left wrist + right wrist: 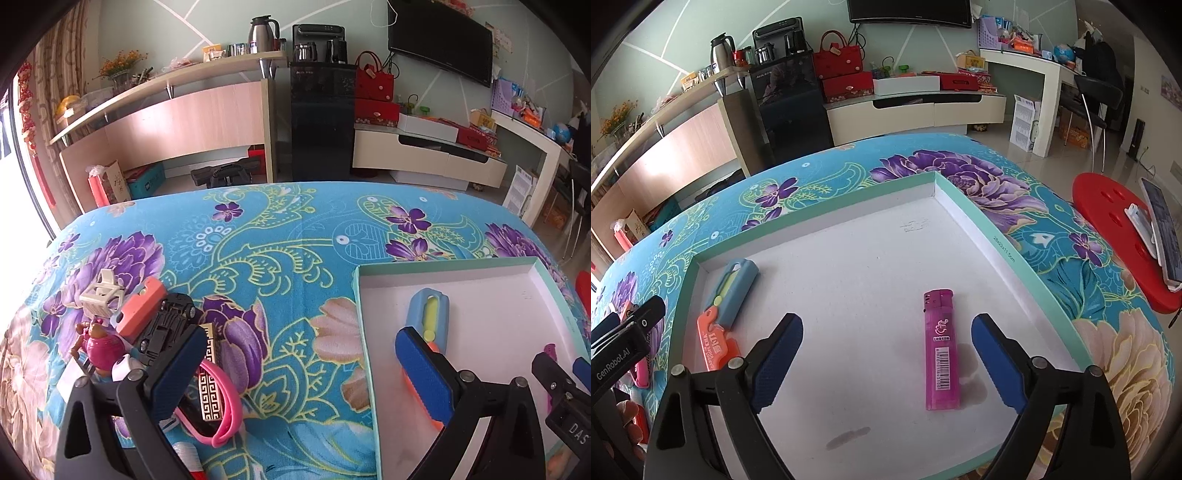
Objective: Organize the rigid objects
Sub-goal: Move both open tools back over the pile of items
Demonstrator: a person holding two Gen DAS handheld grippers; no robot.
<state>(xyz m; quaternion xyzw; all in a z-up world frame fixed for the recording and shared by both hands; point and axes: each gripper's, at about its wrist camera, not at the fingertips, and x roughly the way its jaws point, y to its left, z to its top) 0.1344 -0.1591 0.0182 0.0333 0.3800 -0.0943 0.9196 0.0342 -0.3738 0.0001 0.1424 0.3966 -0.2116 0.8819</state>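
Both grippers released over tray.
Right gripper point(886, 363) gaped around pink lighter point(941, 350), untouched; left gripper point(303, 373) gaped empty; box cutter point(729, 308) lay left.

A wall television point(441, 40), steel kettle point(262, 31) and red stool point(1123, 243) stand behind.

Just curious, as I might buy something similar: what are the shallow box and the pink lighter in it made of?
The box looks like cardboard: matte white inside, mint paper outside, thin folded walls, faint stains on the floor. The lighter looks like glossy, slightly see-through plastic with a printed barcode; its pink cap may be coated metal, though that is unclear.
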